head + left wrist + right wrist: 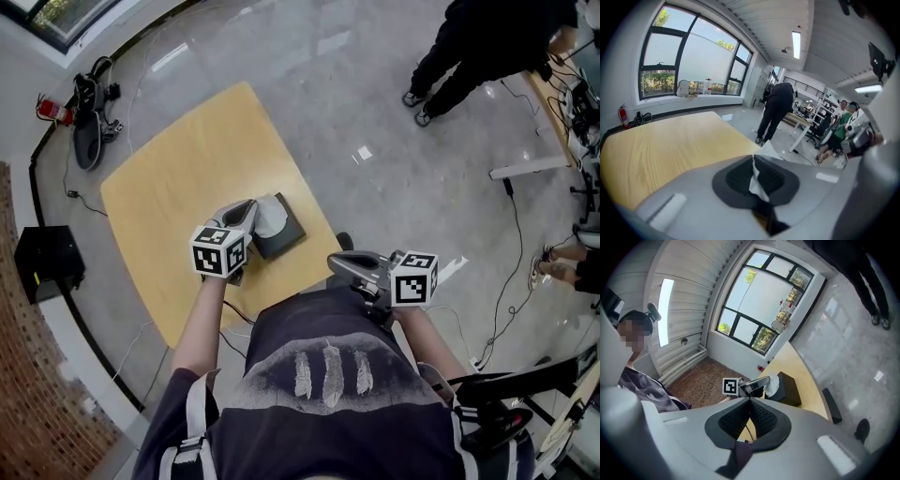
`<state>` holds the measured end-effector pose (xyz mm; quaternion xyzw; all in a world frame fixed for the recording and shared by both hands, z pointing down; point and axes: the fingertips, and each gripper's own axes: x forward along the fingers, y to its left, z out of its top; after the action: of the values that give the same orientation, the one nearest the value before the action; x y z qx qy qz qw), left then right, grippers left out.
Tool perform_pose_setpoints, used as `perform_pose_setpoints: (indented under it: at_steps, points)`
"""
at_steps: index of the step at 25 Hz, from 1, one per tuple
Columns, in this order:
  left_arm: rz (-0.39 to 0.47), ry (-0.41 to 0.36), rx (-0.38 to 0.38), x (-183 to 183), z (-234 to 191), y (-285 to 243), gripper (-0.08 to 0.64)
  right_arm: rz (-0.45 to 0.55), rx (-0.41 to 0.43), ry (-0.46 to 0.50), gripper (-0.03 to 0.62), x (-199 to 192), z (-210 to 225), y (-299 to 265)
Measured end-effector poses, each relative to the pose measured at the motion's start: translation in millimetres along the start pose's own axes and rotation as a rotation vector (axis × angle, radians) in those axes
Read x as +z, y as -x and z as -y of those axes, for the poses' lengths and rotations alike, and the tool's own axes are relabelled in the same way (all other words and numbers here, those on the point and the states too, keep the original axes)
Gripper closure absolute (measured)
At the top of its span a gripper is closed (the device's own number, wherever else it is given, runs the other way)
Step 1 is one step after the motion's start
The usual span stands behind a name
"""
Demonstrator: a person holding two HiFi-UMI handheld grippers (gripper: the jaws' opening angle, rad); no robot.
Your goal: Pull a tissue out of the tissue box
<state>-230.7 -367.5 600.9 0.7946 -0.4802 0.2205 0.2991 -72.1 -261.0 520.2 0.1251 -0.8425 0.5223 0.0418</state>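
Pinching a crumpled white tissue [756,185], the left gripper's [251,212] black ribbed pads [738,176] are seen closed on the thin sheet, which rises from the top of the tissue box [286,234]. The box, a dark, square-cornered block, is set near the right corner of the pale wooden table [178,169], whose corners are rounded. The right gripper [339,263] is held just off that corner, its smooth grey jaws pressed together with nothing between them.
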Motion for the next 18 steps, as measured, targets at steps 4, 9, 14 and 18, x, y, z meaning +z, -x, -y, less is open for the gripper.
perform_pose_setpoints:
  at_steps: [4, 9, 14, 18]
  points:
    - [0.012, 0.002, -0.017, 1, 4, 3, 0.555, 0.0, 0.006, 0.0, 0.595, -1, 1, -1]
    - [0.049, 0.02, -0.06, 12, 10, 14, 0.555, -0.009, 0.0, 0.009, 0.595, -1, -1, -6]
    - [0.078, 0.013, -0.087, 26, 18, 24, 0.555, -0.013, -0.006, 0.033, 0.595, 0, -1, -12]
    - [0.085, 0.023, -0.072, 29, 15, 34, 0.555, -0.033, 0.001, 0.044, 0.595, 1, 0, -22]
